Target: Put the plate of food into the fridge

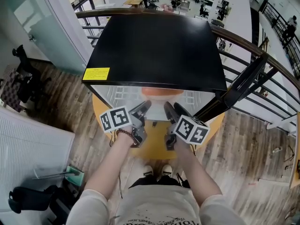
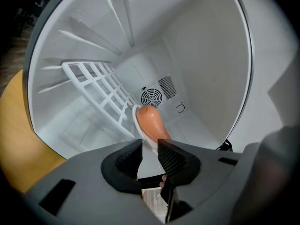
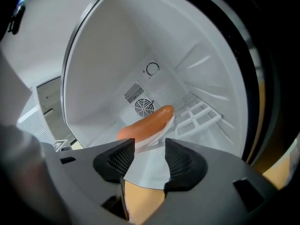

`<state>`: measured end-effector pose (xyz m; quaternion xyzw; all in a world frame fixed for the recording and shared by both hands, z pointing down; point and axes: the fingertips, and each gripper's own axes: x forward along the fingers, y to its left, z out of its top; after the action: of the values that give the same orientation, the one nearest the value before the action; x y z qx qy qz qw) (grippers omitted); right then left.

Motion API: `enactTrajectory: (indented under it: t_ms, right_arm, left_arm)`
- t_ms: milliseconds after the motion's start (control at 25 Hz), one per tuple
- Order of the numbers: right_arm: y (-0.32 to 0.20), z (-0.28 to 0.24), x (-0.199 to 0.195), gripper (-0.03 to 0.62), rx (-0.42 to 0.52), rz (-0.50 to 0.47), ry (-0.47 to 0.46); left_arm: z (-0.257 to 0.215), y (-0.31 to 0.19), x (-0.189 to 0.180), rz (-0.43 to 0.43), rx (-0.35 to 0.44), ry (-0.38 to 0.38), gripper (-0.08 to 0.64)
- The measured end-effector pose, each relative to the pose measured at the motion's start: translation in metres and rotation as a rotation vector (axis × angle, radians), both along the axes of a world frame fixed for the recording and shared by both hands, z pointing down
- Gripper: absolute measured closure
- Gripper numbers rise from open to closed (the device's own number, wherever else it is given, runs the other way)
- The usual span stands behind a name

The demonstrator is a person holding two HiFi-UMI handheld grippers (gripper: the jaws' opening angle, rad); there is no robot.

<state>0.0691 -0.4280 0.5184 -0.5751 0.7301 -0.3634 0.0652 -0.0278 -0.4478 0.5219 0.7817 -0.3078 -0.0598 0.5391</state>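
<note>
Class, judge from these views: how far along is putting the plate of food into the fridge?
Done: the plate with its sausage is inside the open fridge. In hand: right gripper open, clear of it; left gripper seems clamped on the rim. Left: release and withdraw.

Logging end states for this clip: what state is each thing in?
fridge: open.
plate: inside the fridge, carrying the sausage.
sausage: lying on the plate.
left tool: shut on the plate's rim.
right tool: open, not gripping the plate.
</note>
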Motion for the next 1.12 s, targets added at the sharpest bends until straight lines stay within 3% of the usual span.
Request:
enactTrajectory:
  t_ms: [200, 440, 720, 920, 1120]
  right_arm:
    - [0.015, 0.001, 0.001, 0.396, 0.008, -0.025, -0.018]
    - [0.045, -0.008, 0.006, 0.399, 0.041, -0.045, 0.010]
    - [0.090, -0.008, 0.002, 0.546, 0.109, -0.133, 0.207]
    - [0.130, -0.008, -0.006, 0.557, 0.140, -0.228, 0.365]
    - [0.170, 0.010, -0.009, 0.557, 0.099, -0.264, 0.376]
  left_arm:
    - [0.002, 0.018, -0.002, 0.012, 0.028, -0.041, 0.456]
    - [0.001, 0.057, -0.010, 0.044, 0.128, -0.166, 0.456]
    - [-0.011, 0.108, -0.009, 0.074, 0.296, -0.351, 0.508]
    - [-0.006, 0.146, -0.015, 0.103, 0.397, -0.497, 0.532]
    - [0.010, 0.185, -0.021, 0.094, 0.383, -0.531, 0.535]
